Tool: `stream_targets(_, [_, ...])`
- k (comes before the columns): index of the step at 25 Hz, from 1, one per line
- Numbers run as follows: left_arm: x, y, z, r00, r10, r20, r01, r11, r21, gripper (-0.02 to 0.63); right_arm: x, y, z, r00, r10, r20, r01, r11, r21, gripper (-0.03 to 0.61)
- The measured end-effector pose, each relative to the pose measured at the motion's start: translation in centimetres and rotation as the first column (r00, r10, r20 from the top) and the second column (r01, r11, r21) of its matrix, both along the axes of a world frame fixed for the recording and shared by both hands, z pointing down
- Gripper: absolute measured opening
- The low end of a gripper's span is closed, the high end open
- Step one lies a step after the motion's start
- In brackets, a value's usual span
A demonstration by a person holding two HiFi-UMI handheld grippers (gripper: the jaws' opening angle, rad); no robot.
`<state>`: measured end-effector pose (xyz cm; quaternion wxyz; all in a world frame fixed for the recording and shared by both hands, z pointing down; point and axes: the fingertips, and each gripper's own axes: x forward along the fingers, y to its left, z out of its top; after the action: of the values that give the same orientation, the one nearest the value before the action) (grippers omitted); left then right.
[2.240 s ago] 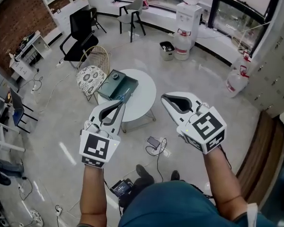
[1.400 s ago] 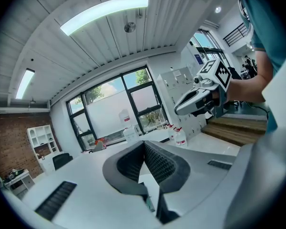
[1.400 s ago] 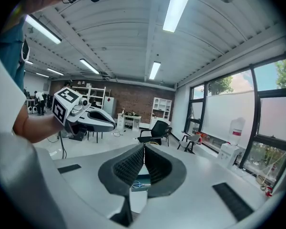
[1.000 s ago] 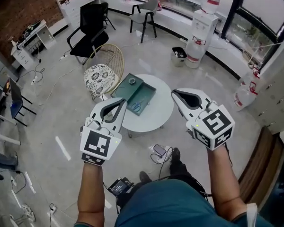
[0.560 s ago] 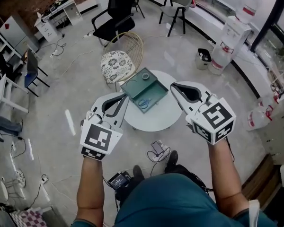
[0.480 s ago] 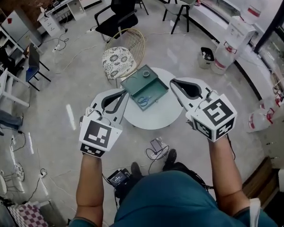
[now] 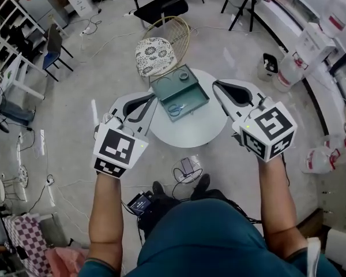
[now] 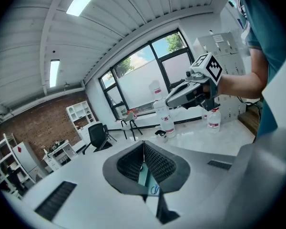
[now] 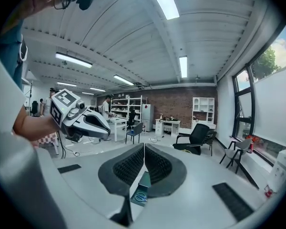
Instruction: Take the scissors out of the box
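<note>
White round worktop (image 7: 190, 133) carries the green box (image 7: 194, 94), lying open ahead of and below you. Your left gripper (image 7: 152, 98) and right gripper (image 7: 215, 84) flank it, each with jaws pressed together and nothing between them. Blue-handled scissors (image 7: 174, 109) lie inside the box at its near end, between both grippers; the left one looks nearer. Their long axis is too small to read, and you'd need the jaws spread before descending.

table (image 7: 191, 133) nearer, box (image 7: 188, 94) now between left gripper (image 7: 152, 98), right gripper (image 7: 215, 85)
</note>
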<state>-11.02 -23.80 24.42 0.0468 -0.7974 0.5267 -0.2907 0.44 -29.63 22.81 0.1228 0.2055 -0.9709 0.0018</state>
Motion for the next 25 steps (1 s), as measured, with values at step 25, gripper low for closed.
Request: stream_targets(25, [-0.2, -9.7, 13.0, 0.996, 0.081, 0.028, -0.072, 0.97, -0.232, 0.021, 3.6, -9.1, 9.4, 0.992, 0.122, -0.018, -0.123, 0.986, -0.113, 0.038])
